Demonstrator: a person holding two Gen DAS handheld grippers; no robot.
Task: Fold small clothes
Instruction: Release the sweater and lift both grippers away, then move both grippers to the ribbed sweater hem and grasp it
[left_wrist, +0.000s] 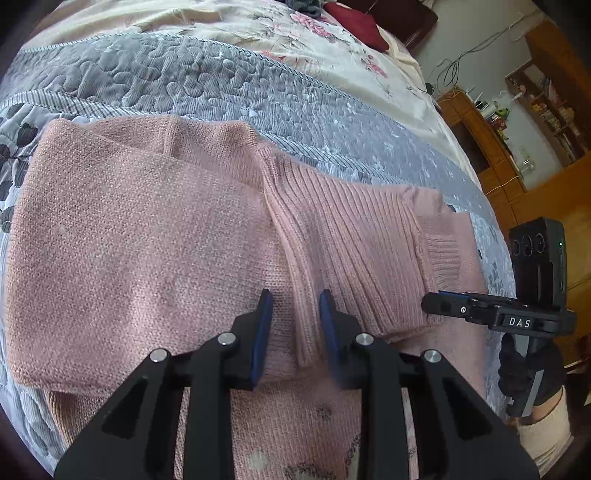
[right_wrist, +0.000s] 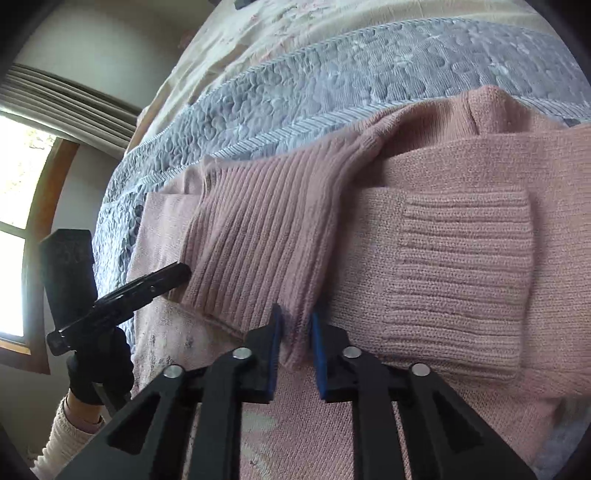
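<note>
My left hand-held gripper (left_wrist: 295, 314) hovers over the pink knitted sweater (left_wrist: 147, 229), which lies partly folded on the grey quilted bedspread (left_wrist: 184, 77) of the bed. Its jaws stand apart, straddling a ribbed fold without pinching it. My right hand-held gripper (right_wrist: 295, 332) sits low on the same ribbed sleeve (right_wrist: 258, 236), jaws also apart around a ridge of knit. A black-gloved hand (left_wrist: 528, 373) holds the right tool.
</note>
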